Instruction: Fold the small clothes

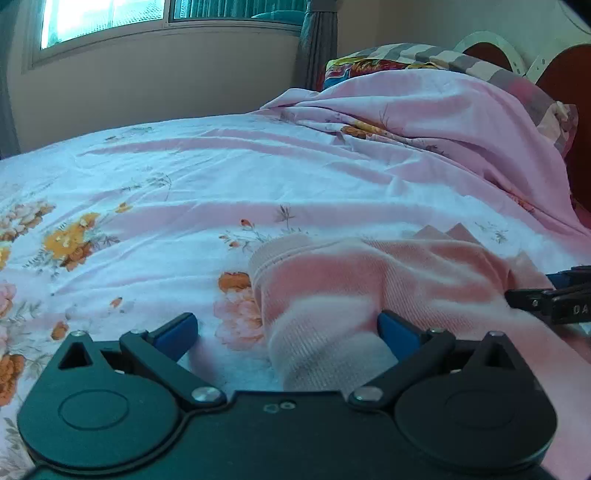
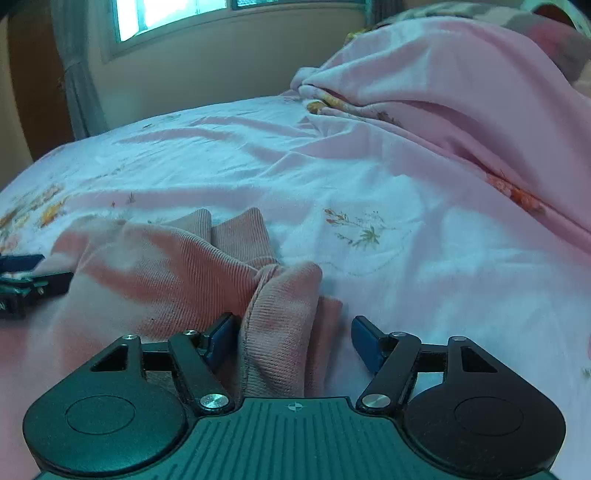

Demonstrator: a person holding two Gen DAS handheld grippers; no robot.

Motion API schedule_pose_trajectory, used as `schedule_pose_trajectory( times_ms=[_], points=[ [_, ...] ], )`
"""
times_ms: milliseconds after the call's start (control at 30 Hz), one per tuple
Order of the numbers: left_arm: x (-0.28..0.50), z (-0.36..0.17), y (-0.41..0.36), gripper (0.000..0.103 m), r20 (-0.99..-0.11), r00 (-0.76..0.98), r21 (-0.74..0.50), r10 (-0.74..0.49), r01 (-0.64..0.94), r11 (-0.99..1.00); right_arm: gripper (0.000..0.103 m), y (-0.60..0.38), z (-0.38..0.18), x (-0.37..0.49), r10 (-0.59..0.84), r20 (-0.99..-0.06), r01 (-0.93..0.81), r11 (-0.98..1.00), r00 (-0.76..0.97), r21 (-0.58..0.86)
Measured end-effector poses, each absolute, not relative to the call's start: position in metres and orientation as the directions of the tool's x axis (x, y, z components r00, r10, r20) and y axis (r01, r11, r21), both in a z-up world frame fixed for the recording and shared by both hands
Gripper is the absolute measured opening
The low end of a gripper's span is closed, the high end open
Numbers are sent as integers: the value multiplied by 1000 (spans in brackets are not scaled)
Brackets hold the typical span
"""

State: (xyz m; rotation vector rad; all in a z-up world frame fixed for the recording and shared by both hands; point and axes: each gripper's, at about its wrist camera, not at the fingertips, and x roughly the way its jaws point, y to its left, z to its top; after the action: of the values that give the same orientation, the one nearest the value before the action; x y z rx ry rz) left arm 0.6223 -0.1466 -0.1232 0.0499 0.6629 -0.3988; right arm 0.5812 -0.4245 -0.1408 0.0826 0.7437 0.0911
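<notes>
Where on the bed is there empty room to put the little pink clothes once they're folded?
The flat sheet between the pink garment and the wall under the window is bare. So is the patch right of the garment, before the heaped blanket. It is crowded close in, where the open left gripper and open right gripper straddle the garment.

A bedroom in a home. A bed fills the view, covered by a pale pink floral bedsheet (image 1: pixel 192 177). A rumpled pink quilt (image 1: pixel 436 122) is heaped near a red-brown headboard (image 1: pixel 569 70), with a striped pillow (image 1: pixel 424 51) behind it. A window (image 1: pixel 110 18) with a grey curtain (image 1: pixel 317 40) sits in the cream wall (image 1: pixel 155 74).
</notes>
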Motion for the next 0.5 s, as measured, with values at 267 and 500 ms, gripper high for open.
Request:
schedule_pose_trajectory(
  times_ms=[267, 500],
  points=[
    [547, -104, -130, 102, -438, 804, 34, -402, 462, 886, 68, -429, -114, 524, 158, -551, -108, 987, 819, 122],
    [509, -108, -136, 102, -475, 764, -46, -438, 475, 879, 68, -412, -120, 482, 189, -564, -164, 982, 804, 96]
  ],
)
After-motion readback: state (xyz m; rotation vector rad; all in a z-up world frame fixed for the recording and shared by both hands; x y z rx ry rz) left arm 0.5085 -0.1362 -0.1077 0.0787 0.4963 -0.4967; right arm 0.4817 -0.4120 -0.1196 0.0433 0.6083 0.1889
